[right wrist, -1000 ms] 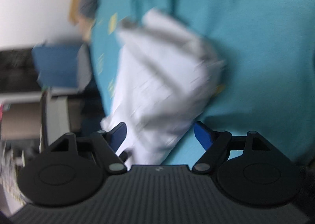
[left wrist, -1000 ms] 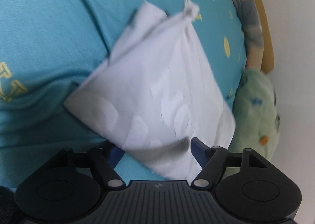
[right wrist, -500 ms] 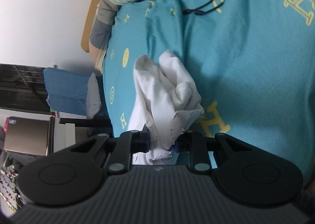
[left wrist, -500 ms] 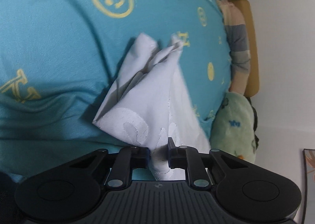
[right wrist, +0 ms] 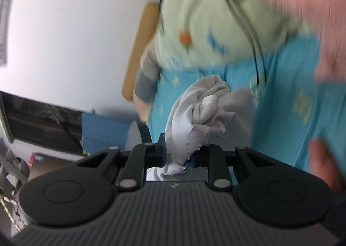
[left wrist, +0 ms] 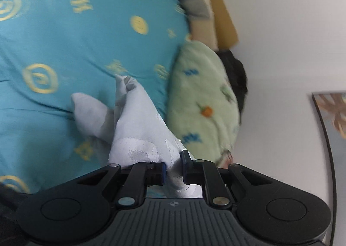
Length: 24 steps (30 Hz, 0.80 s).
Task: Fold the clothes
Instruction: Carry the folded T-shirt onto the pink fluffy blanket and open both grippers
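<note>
White garment (left wrist: pixel 138 125) bunched, folds hidden, grasped by left claw (left wrist: pixel 173 167) and right claw (right wrist: pixel 177 155), surroundings blurred.

Since a second ago your left gripper (left wrist: pixel 173 167) and right gripper (right wrist: pixel 177 155), both wide apart then, have clamped on the white cloth (left wrist: pixel 138 129), which was spread flat on the teal sheet (left wrist: pixel 64 40) and now hangs bunched, filling less of each frame.
</note>
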Available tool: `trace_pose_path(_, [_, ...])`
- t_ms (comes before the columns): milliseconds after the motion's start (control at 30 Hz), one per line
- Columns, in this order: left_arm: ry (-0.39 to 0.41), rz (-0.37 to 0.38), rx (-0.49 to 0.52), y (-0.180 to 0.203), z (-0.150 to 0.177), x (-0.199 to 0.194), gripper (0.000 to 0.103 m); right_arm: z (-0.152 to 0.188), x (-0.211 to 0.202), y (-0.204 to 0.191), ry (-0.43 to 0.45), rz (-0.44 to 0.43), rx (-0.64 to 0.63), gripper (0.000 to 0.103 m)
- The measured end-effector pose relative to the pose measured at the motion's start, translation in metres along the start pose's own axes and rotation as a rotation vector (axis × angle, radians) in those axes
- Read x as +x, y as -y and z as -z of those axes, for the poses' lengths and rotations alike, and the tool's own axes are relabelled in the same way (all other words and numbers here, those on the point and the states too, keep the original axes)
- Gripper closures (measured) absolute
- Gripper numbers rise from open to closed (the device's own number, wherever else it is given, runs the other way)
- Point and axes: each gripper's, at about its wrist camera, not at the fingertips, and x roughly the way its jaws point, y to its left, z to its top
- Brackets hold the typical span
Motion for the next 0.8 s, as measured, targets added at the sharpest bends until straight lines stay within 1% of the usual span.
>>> trace_pose_path(100, [-0.049,0.045,0.078,0.063,0.024,0.034,0.089,-0.057,-0.034,-0.018,0.096,-0.007,-0.033,0.080])
trace_pose_path(167, [-0.073,0.111,0.148,0.118,0.039,0.065,0.089,-0.101,-0.058,-0.034,0.174,-0.017,-0.061,0.080])
trace_pose_path(200, [-0.085,0.145,0.181,0.145,0.046,0.081,0.089,-0.123,-0.071,-0.042,0.216,-0.038,-0.077,0.080])
trace_pose_path(267, [-0.111,0.236,0.235,0.196,0.061,0.115,0.089,-0.166,-0.100,-0.058,0.303,-0.081,-0.128,0.080])
trace_pose_path(300, [-0.125,0.280,0.261,0.221,0.069,0.131,0.089,-0.185,-0.114,-0.065,0.346,-0.088,-0.155,0.080])
trace_pose_path(333, [-0.143,0.309,0.275,0.240,0.079,0.145,0.089,-0.200,-0.129,-0.070,0.388,-0.087,-0.177,0.080])
trace_pose_path(400, [-0.170,0.350,0.316,0.271,0.102,0.172,0.089,-0.220,-0.156,-0.071,0.464,-0.069,-0.208,0.080])
trace_pose_path(433, [-0.177,0.359,0.342,0.279,0.113,0.185,0.088,-0.227,-0.166,-0.068,0.497,-0.053,-0.223,0.080])
trace_pose_path(500, [-0.188,0.348,0.419,0.288,0.136,0.214,0.088,-0.232,-0.179,-0.054,0.540,0.004,-0.244,0.080])
trace_pose_path(567, [-0.186,0.319,0.533,0.279,0.162,0.230,0.088,-0.229,-0.179,-0.030,0.546,0.087,-0.248,0.080])
trace_pose_path(667, [-0.233,0.232,0.656,0.235,0.197,0.246,0.088,-0.214,-0.181,0.020,0.505,0.214,-0.213,0.080])
trace_pose_path(700, [-0.258,0.206,0.672,0.219,0.206,0.251,0.088,-0.207,-0.181,0.037,0.483,0.248,-0.194,0.080])
trace_pose_path(767, [-0.291,0.189,0.681,0.180,0.217,0.245,0.089,-0.189,-0.182,0.067,0.450,0.269,-0.160,0.080])
trace_pose_path(800, [-0.293,0.190,0.693,0.172,0.219,0.245,0.089,-0.180,-0.184,0.080,0.439,0.269,-0.147,0.080])
